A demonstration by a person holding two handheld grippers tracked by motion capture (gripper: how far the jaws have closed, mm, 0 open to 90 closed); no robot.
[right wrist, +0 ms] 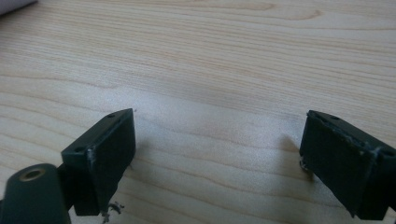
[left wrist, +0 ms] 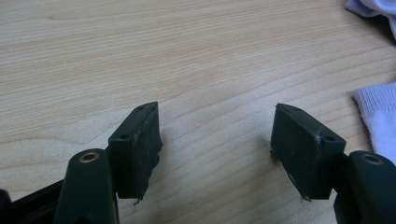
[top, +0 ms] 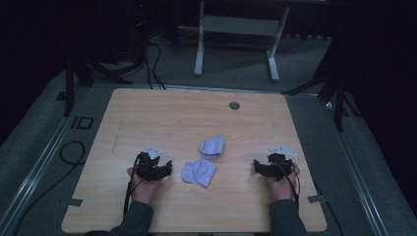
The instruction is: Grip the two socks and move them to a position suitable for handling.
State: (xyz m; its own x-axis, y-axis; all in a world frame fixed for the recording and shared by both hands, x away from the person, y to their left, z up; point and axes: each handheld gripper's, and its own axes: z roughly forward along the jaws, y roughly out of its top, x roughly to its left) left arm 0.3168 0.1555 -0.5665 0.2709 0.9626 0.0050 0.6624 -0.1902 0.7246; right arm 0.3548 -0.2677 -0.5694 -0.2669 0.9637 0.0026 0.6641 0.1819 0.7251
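On table, centre to 6 o'clock: two pale lilac cloth items lie between the grippers.
Near sock (top: 198, 172): flat on table (top: 147, 113), at 3 o'clock of left gripper, near it but not touching.
Far sock (top: 212, 147): crumpled, at 1 o'clock of the near sock, close beside it, apart.
Left gripper (top: 166, 168): jaws apart, nothing between them; bare wood ahead, near sock's edge (left wrist: 378, 114) at 3 o'clock in its view.
Right gripper (top: 257, 166): jaws apart, empty, resting low over wood, well apart from both socks.
Step in hand: judged as start, before any grasp.
Next move calls for: left gripper to travel toward 3 o'clock, jaws straddling near sock's edge, then closing.
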